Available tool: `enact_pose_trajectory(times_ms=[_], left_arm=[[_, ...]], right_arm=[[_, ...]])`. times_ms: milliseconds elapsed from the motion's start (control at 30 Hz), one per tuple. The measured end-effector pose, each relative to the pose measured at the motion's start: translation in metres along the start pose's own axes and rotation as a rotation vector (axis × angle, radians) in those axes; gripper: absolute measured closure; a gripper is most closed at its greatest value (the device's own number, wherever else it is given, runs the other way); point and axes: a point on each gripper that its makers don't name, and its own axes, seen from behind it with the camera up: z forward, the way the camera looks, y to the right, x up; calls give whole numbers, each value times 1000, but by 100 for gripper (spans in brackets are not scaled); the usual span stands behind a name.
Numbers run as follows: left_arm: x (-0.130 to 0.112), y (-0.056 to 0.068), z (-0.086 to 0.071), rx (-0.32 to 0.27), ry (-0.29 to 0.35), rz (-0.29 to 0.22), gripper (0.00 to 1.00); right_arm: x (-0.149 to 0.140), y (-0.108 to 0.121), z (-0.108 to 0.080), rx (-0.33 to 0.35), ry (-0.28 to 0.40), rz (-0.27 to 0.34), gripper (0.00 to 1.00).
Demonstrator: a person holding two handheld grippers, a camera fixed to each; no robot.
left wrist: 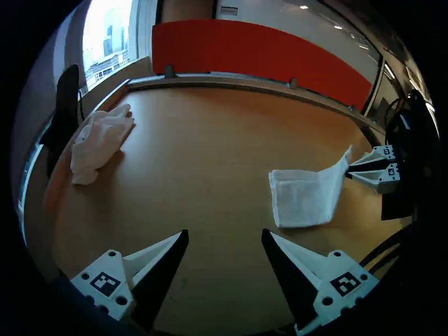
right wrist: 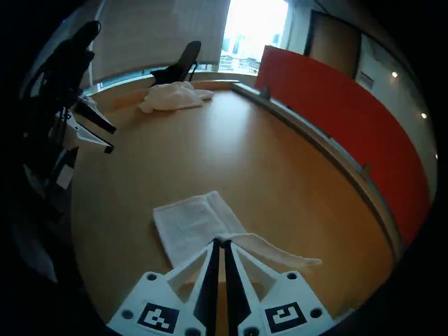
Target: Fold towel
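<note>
I'm working in an office: a broad wooden desk (left wrist: 224, 140) with a red divider screen (left wrist: 257, 53) along its far edge, a black chair (left wrist: 63, 106) at its left end, a window (left wrist: 109, 39) onto city buildings beyond that end, and recessed ceiling lights (left wrist: 337, 27) overhead.

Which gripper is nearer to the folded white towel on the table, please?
Right. The right gripper is shut on the folded towel's raised corner; the left gripper hangs open above the table, apart from the towel.
</note>
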Motion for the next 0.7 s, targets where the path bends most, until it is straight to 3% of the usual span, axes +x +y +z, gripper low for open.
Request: enact_pose_trajectory(times_ms=[300,500,700], left_arm=[[-3,-14,-12,18,15,-57,3],[-6,-19,-14,23,16,-75,3],[-8,-19,-15,21,16,-73,3]], right_arm=[[19,-40,43,106,-7,-106,94],[5,-62,69,167,-53,-98,94],[-5,-67,73,174,-72,-76,94]])
